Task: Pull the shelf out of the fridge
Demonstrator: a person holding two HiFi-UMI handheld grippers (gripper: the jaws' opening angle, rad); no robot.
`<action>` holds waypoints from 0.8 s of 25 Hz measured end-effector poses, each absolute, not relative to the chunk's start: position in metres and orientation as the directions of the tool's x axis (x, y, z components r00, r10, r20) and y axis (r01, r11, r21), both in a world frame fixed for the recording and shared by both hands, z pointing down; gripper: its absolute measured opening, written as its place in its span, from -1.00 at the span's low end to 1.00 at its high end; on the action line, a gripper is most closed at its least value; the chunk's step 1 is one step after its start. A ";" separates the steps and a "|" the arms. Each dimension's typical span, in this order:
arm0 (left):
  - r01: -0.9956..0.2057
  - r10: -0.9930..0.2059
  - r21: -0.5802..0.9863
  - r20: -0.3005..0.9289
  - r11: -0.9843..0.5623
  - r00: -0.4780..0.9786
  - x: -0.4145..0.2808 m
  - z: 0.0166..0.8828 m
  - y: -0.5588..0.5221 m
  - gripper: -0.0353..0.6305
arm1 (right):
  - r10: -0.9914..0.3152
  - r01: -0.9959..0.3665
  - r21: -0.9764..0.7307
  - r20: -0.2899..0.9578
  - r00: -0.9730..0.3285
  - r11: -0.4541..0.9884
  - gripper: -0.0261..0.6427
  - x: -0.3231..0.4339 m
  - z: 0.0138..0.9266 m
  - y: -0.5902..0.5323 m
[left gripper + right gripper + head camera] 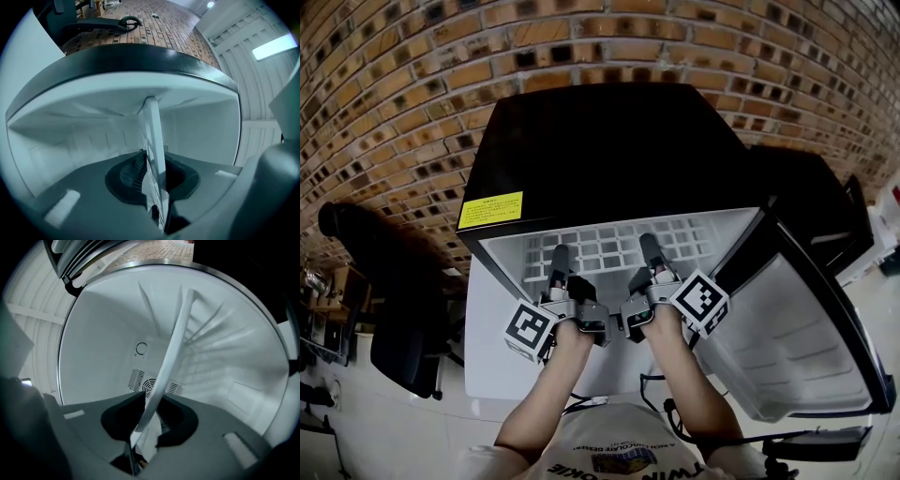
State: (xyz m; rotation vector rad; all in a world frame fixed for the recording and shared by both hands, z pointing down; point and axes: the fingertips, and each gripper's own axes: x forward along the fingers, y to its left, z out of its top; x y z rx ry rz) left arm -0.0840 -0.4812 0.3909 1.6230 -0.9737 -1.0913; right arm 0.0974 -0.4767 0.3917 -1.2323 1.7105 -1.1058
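A black mini fridge [609, 150] stands with its door [787, 328] swung open to the right. Inside lies a white grid shelf [619, 242]. My left gripper [558, 258] and right gripper [649, 248] reach into the opening side by side, each clamped over the shelf's front part. In the left gripper view the shelf [153, 136] runs edge-on between the jaws of the left gripper [157, 183], and the pads close on it. In the right gripper view the shelf [173, 343] likewise passes slanted through the right gripper [150, 420], held between the pads.
A brick wall [394, 94] rises behind the fridge. A black office chair [384, 300] stands at the left and another black cabinet [811, 197] at the right behind the door. A fan vent [150, 383] sits on the fridge's white back wall.
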 end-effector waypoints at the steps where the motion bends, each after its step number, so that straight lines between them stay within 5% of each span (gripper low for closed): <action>1: -0.113 -0.930 0.960 -0.214 -0.257 0.299 -0.084 0.391 -0.481 -0.78 | -0.963 -0.324 -0.933 -0.071 -0.259 0.156 -0.72 0.098 0.393 -0.476; 20: -0.064 -0.927 0.971 -0.200 -0.232 0.318 -0.083 0.391 -0.448 -0.79 | -0.972 -0.307 -0.942 -0.066 -0.225 0.135 -0.72 0.098 0.392 -0.445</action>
